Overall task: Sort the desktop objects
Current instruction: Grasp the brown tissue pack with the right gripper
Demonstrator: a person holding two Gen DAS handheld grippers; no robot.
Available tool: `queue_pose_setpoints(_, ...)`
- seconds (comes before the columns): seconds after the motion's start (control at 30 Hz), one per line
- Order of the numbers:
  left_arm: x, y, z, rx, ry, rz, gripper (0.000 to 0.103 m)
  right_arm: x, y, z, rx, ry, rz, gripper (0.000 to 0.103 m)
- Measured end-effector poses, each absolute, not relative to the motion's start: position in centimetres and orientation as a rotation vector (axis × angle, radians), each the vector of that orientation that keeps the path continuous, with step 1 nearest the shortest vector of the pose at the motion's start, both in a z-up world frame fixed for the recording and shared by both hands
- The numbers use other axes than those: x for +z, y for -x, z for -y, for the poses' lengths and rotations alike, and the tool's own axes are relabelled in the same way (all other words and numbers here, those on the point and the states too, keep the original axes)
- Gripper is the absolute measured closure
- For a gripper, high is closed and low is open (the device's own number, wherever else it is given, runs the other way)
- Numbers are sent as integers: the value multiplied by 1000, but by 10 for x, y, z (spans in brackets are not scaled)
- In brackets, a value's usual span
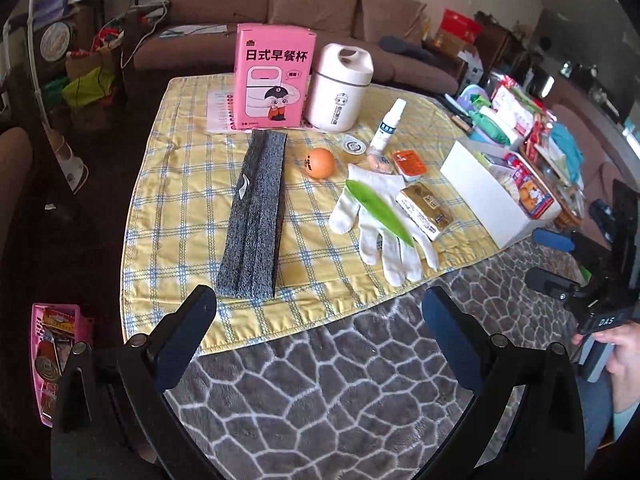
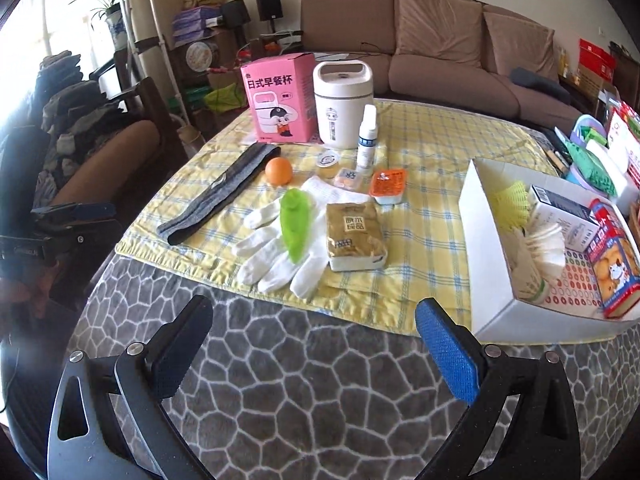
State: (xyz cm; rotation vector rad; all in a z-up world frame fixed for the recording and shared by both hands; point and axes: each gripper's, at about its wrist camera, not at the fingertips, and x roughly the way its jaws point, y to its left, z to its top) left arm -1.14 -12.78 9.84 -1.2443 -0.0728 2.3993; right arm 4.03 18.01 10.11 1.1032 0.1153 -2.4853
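Both grippers (image 1: 320, 308) (image 2: 314, 320) gape over bare blanket (image 2: 320, 380).

Look at the pink box (image 1: 273, 80) standing at the back of the yellow checked cloth (image 1: 180, 184): its front reads 日式早餐杯 in large dark characters, and you get the same line in the right wrist view. On the brown packet (image 2: 354, 236) beside the white glove (image 2: 280, 248) you can read 原木 on its square label; the other gripper's body (image 1: 606, 320) at the right edge of your left view carries the white letters DAS
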Motion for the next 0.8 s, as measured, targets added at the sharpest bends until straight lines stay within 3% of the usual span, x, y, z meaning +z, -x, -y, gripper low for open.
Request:
queue_pose_setpoints(0.33,74,46,99,2320,1233,85,0,74,18,-179,-2491,-1110,-103,1)
queue_pose_setpoints(0.5,64,61,88,2305,1224,82,0,58,44,-175,-2469,-1133,-137,8)
queue_pose_setpoints(0.7,58,71,84,2271,1217,204,0,28,69,-176,-2428,-1235,-98,30)
queue_pose_setpoints(0.73,57,72,80,2269,1217,194,0,24,70,-176,-2421,-1253,-103,46)
queue_pose_setpoints(0.8,56,75,69,2261,1226,165,0,25,69,-176,-2426,-1232,-112,51)
